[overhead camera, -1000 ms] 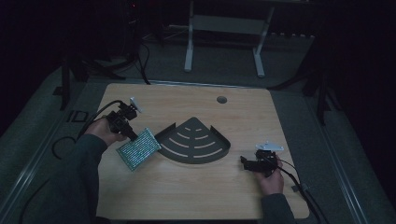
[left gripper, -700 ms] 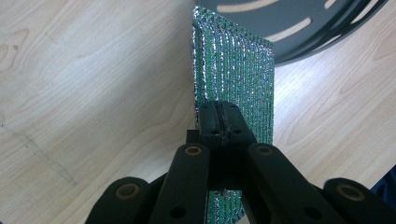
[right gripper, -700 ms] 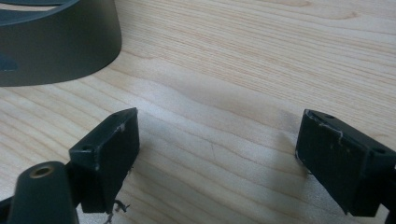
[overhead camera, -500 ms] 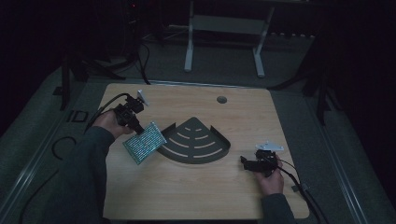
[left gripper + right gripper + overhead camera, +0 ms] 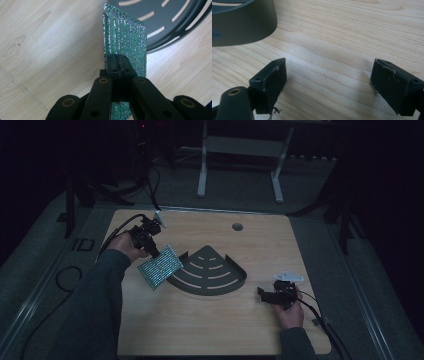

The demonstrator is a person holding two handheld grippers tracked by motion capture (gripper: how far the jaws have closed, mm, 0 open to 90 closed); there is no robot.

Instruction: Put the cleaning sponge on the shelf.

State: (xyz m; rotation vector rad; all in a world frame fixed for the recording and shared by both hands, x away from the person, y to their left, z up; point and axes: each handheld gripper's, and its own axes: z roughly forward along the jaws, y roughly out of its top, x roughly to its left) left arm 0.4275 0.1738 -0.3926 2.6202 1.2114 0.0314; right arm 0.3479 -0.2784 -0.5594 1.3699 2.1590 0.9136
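Observation:
A glittery green rectangular pad (image 5: 160,267) hangs above the wooden table (image 5: 210,330), with my left gripper (image 5: 154,251) shut on its upper corner. In the left gripper view the jaws pinch the green pad (image 5: 125,37) edge-on at my left gripper (image 5: 117,62). A dark fan-shaped slotted tray (image 5: 210,272) lies in the table's middle, its left edge beside the pad; the same tray (image 5: 170,17) shows behind the pad. My right gripper (image 5: 262,293) rests low on the table right of the tray, jaws wide apart and empty (image 5: 328,82).
The tray's curved wall (image 5: 242,22) rises just ahead and to the left in the right gripper view. A round cable hole (image 5: 237,226) sits near the table's far edge. Cables trail off both sides. A metal stand (image 5: 240,165) is on the floor beyond.
My left gripper has carried the green pad up and to the right, from the table's left part to the tray's left edge. The right gripper has stayed put.

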